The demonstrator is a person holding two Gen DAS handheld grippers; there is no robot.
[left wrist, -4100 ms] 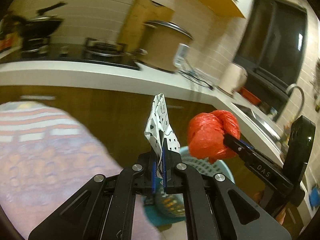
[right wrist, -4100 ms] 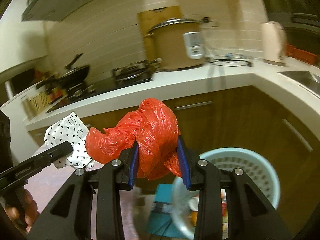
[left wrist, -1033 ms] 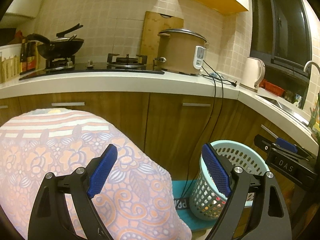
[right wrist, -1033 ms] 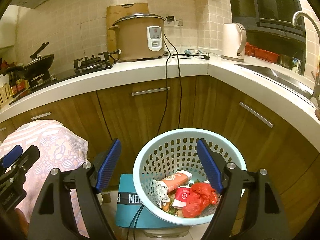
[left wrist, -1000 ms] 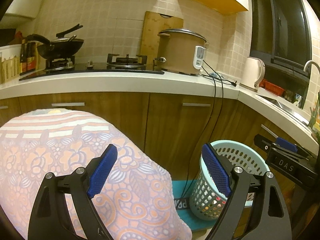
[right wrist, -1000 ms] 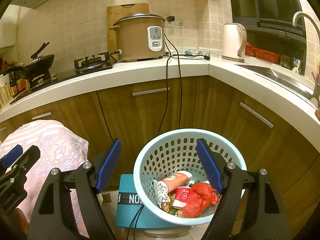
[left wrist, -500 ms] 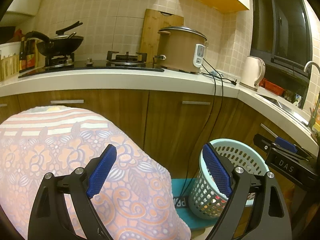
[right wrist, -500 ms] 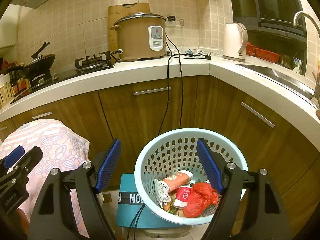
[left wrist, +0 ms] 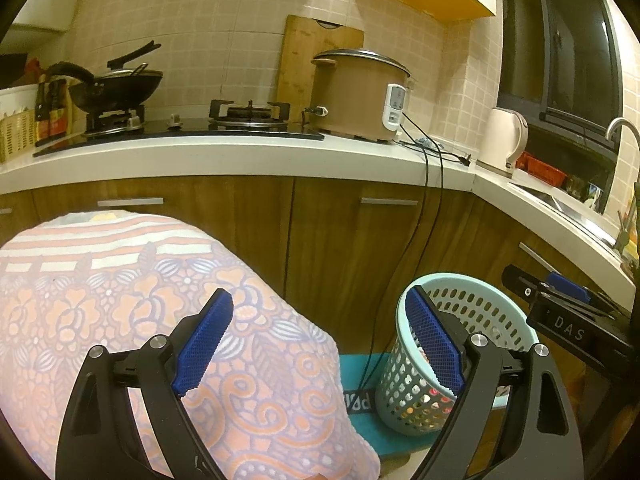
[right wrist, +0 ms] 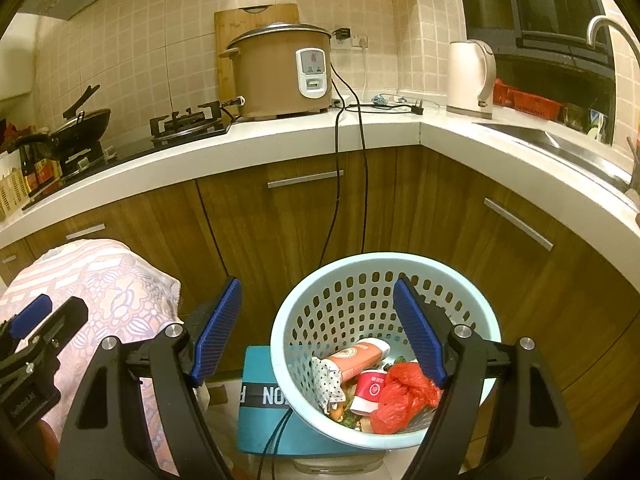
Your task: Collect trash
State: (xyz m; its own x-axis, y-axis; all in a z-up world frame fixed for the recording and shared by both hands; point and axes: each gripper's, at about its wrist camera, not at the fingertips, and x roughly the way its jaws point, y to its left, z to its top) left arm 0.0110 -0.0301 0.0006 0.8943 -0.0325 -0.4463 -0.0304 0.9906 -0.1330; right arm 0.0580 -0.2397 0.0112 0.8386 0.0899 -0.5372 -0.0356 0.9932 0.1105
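Observation:
A light blue perforated basket (right wrist: pixel 304 312) stands on the floor by the corner cabinets, also in the left wrist view as the basket (left wrist: pixel 480 312). Inside lie a crumpled red plastic bag (right wrist: pixel 400 400), a white dotted wrapper (right wrist: pixel 328 380), an orange tube (right wrist: pixel 356 358) and a small red-and-white cup (right wrist: pixel 370 390). My right gripper (right wrist: pixel 316 328) hangs open above the basket with nothing between its blue pads. My left gripper (left wrist: pixel 320 344) is open and empty too, left of the basket over a patterned cloth (left wrist: pixel 120 300). Each gripper's tip shows at the edge of the other's view.
A teal box (right wrist: pixel 260 412) lies under the basket. Black cables (right wrist: pixel 352 184) hang from the counter to the floor. On the white counter (left wrist: pixel 240 156) stand a rice cooker (left wrist: pixel 360 92), a kettle (left wrist: pixel 504 136), a gas hob and a wok. Wooden cabinets stand behind.
Since about four seconds ago both grippers have opened; the red bag and the dotted wrapper they held now lie in the basket. Over the last second nothing has moved.

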